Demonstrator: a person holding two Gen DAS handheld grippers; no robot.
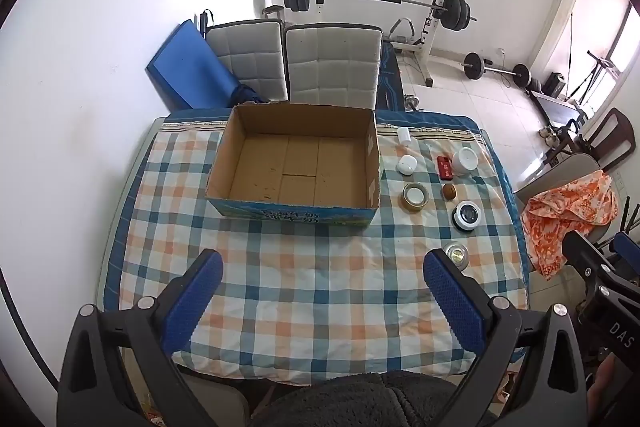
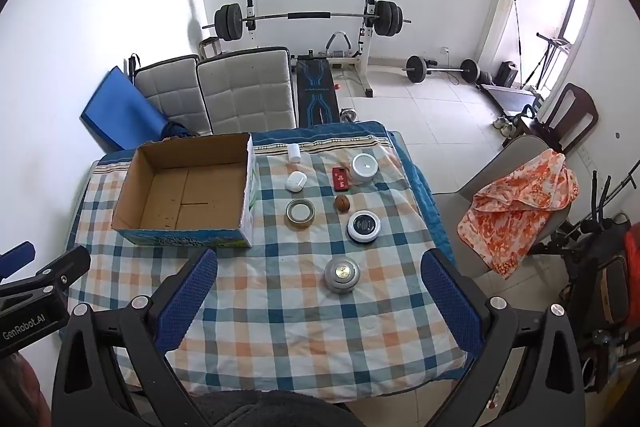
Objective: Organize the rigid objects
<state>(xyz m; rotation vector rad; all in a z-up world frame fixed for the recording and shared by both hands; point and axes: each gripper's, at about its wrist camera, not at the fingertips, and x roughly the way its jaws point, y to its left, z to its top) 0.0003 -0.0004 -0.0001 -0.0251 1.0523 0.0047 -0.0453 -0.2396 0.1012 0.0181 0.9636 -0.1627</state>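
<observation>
An empty open cardboard box (image 1: 294, 163) (image 2: 188, 189) stands on the checked tablecloth (image 1: 312, 287) (image 2: 304, 307). To its right lie several small objects: a silver puck light (image 2: 342, 274) (image 1: 455, 254), a black-and-white round tin (image 2: 363, 225) (image 1: 466, 215), a tape roll (image 2: 300, 212) (image 1: 415, 196), a brown nut (image 2: 342, 203) (image 1: 449, 191), a red case (image 2: 340, 179) (image 1: 444, 167), a white jar (image 2: 363, 167) (image 1: 464, 160), a white earbud case (image 2: 295, 181) (image 1: 406, 163) and a small white cylinder (image 2: 294, 151) (image 1: 404, 135). My left gripper (image 1: 323, 301) and right gripper (image 2: 319, 301) hover open and empty above the table's near edge.
Two grey padded chairs (image 1: 320, 63) stand behind the table. A chair draped with orange cloth (image 2: 520, 203) stands at the right. A barbell rack (image 2: 312, 19) and weights stand by the far wall.
</observation>
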